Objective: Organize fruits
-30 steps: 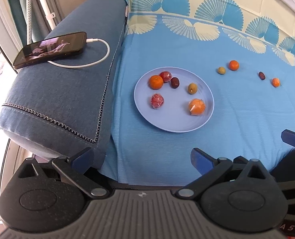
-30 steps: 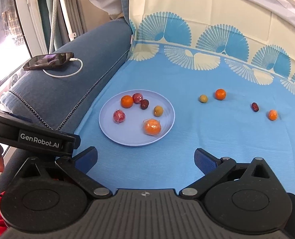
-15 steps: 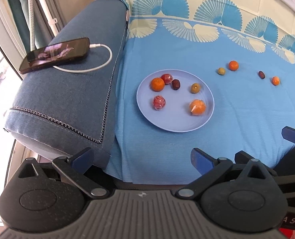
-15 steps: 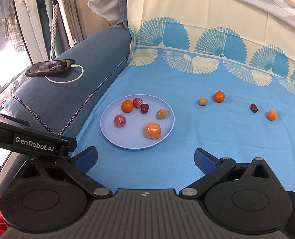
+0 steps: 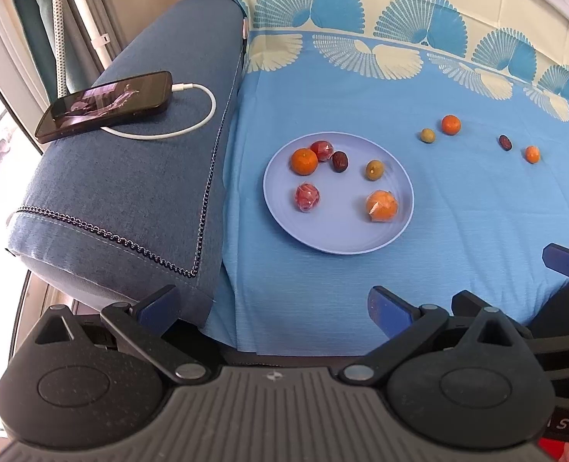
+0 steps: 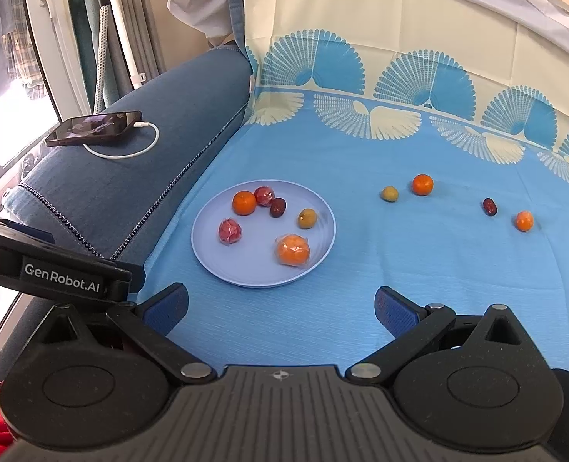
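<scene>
A pale blue plate (image 5: 346, 236) (image 6: 253, 273) lies on the blue cloth and holds several fruits: oranges, wrapped red fruits, a dark date and a green one. To its right on the cloth lie a green fruit (image 6: 389, 193), an orange (image 6: 422, 184), a dark date (image 6: 489, 206) and a small orange (image 6: 524, 220). My left gripper (image 5: 272, 306) is open and empty, near the sofa's front edge, well short of the plate. My right gripper (image 6: 282, 306) is open and empty, in front of the plate.
A blue sofa armrest (image 5: 138, 177) stands left of the cloth. A black phone (image 5: 105, 106) with a white charging cable (image 5: 192, 123) lies on it. The backrest is covered by a fan-patterned cloth (image 6: 399, 88). The left gripper's body (image 6: 53, 269) shows at the right wrist view's left edge.
Both grippers have drawn back and up a little, so the plate and fruits look smaller and farther. No fruit has moved. Both grippers stay open.
</scene>
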